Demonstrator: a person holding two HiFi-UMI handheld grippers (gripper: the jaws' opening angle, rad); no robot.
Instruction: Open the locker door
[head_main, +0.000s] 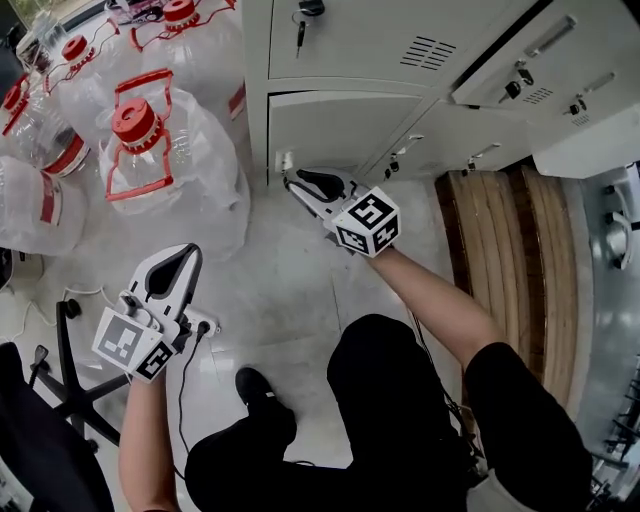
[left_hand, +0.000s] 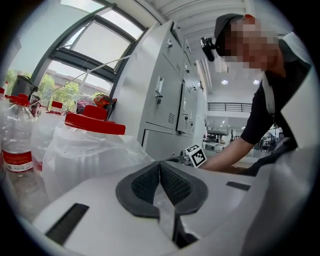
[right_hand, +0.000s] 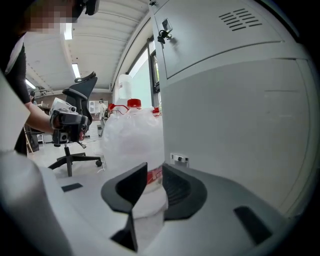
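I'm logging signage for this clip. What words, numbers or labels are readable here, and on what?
No text is readable.
Red labels on the water bottles: print too blurred.
On the locker door, a small tab: nothing legible.
Marker cubes: square patterns only, no words.

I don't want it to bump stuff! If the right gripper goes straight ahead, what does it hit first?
Probably the bagged jug, seen between the open jaws of the right gripper. The small handle on the door sits just right of that line, so it might clip that first; depth is unclear.
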